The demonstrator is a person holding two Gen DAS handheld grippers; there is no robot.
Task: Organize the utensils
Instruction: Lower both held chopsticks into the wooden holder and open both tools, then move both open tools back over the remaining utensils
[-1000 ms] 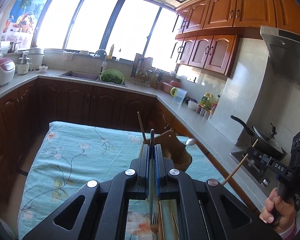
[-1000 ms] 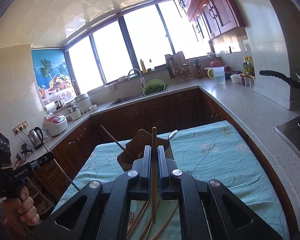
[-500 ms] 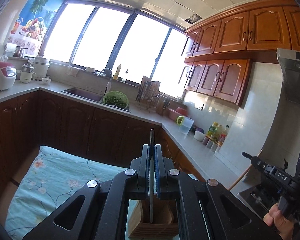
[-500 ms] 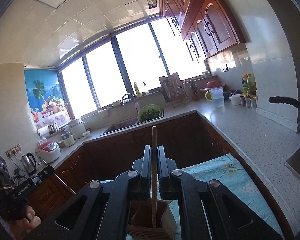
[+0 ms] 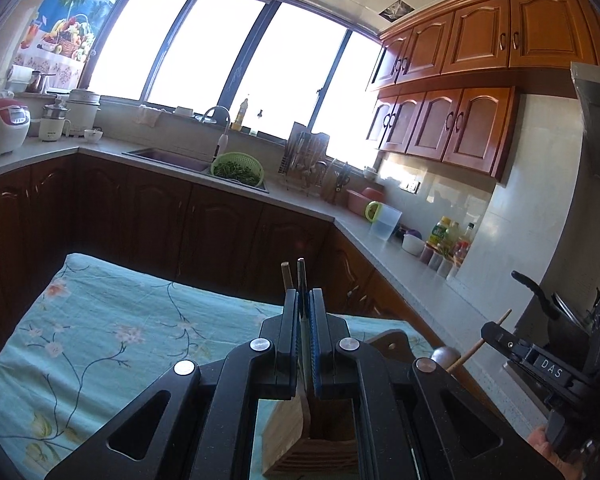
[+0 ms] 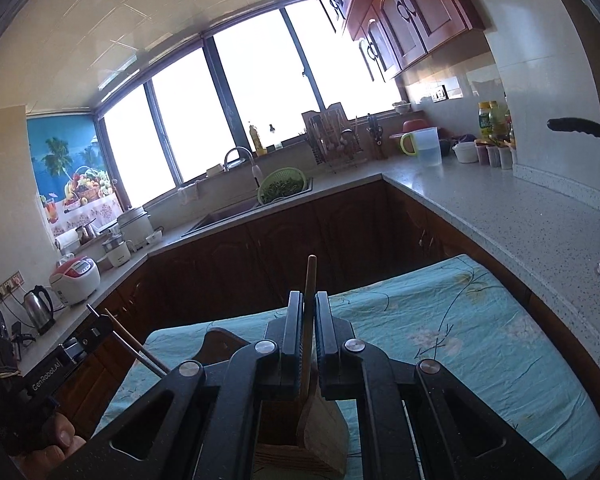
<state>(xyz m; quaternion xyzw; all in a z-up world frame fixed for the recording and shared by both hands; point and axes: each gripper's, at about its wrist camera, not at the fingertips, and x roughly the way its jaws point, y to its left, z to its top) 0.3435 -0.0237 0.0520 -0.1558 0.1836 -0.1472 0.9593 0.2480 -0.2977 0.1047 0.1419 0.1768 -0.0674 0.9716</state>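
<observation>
My left gripper (image 5: pixel 304 300) is shut on a thin metal fork handle (image 5: pixel 301 280), held upright over a wooden utensil holder (image 5: pixel 296 436) on the floral tablecloth (image 5: pixel 100 320). My right gripper (image 6: pixel 309 304) is shut on a wooden chopstick (image 6: pixel 310 276), also upright above the same holder (image 6: pixel 320 436). A brown stick (image 5: pixel 287 276) stands just left of the fork handle. A spoon bowl (image 5: pixel 446 356) shows right of the holder. The right gripper with its chopstick appears at the left wrist view's right edge (image 5: pixel 496 330). The left gripper appears at the right wrist view's left edge (image 6: pixel 100 326).
An L-shaped counter runs behind the table, with a sink (image 5: pixel 168 156), a green colander (image 5: pixel 238 168), a dish rack (image 5: pixel 306 160), a jug (image 5: pixel 386 222), bottles and a rice cooker (image 5: pixel 2 124). A pan (image 5: pixel 556 312) sits on the stove at right.
Both grippers have come to stand over the wooden holder with their utensils upright; over the last half second both views tilted down a little and the holder stays below the fingers.
</observation>
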